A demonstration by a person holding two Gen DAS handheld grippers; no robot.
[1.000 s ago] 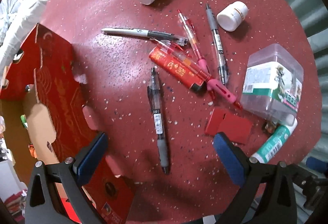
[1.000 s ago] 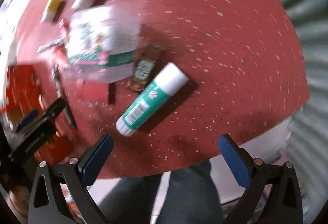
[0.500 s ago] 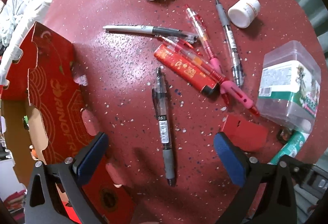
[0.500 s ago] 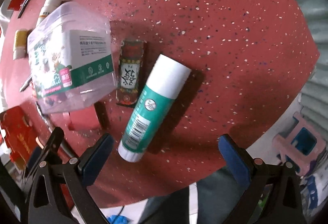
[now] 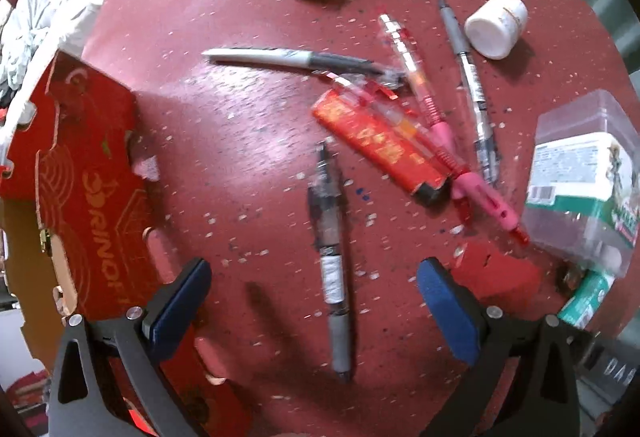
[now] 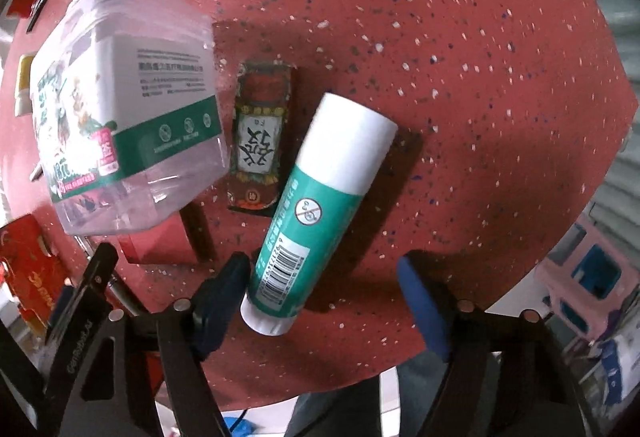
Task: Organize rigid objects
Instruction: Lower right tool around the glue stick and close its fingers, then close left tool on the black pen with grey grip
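Right gripper (image 6: 320, 291): blue-padded jaws part-way apart, and they have just been closing. The base end of the green-and-white plastic glue stick (image 6: 320, 213) sits between them. The near-side pad looks to be touching or almost touching the tube, while the other pad stands clear, so nothing is clamped yet.

Change: this gripper sits lower over the glue stick than a second ago, with the stick now inside its span. I judge the pick of this item is about to complete.

Glue stick axis: it lies flat near the table's near edge. Its long axis runs diagonally, white cap pointing away toward the table's middle and base toward the gripper.

Neighbours: a small dark printed card (image 6: 260, 141) lies just beside the stick, and a clear plastic box with a green label (image 6: 124, 109) lies beyond that.

Left gripper (image 5: 312, 295): jaws wide apart and empty, straddling a black-and-grey ballpoint pen (image 5: 332, 269) that lies lengthwise between them, untouched, grip end toward the gripper.

Beyond: a red cardboard box (image 5: 92, 173) stands at the table's left edge, probably the destination. A loose fan of pens around an orange-red lighter (image 5: 380, 145) lies mid-table.
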